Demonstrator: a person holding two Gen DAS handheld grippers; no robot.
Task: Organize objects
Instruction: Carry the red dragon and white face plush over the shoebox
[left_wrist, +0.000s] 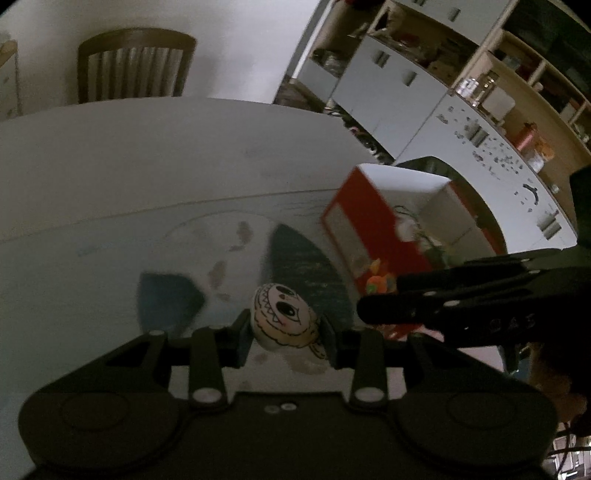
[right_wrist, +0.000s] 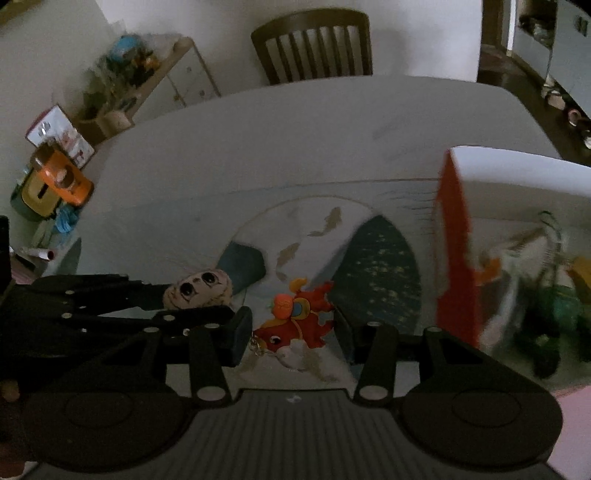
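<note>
Left tongs: I see my left gripper (left_wrist: 284, 338) closed on one cream doll head (left_wrist: 282, 323) with big dark eyes and a toothy grin; a pad presses each side of it, and it hangs above the table.
Right tongs: my right gripper (right_wrist: 293, 334) is clamped on one red fish charm (right_wrist: 295, 323), which carries an orange pumpkin-like bit on its back and a small metal chain at its mouth. A pale piece hangs under it.
Grippers together: two in all, side by side. In the right wrist view the left one comes in from the left edge with the doll head at its tip, close to my right fingers (right_wrist: 240, 330).
Held things: two, one per gripper, both off the surface.
Box: one open red and white box (left_wrist: 373, 221) stands on the table to the right of both grippers. Inside I make out a blurred heap of green, white and orange items; I cannot count them.
Table: one white table (right_wrist: 295, 129), with one painted mat (right_wrist: 376, 266) showing fish shapes and dark teal patches under the grippers.
Chair: one dark wooden chair (right_wrist: 314, 44) with a slatted back at the far edge.
Shelving: white cabinets and open shelves (left_wrist: 424, 85) along the right, cluttered and too blurred to count.
</note>
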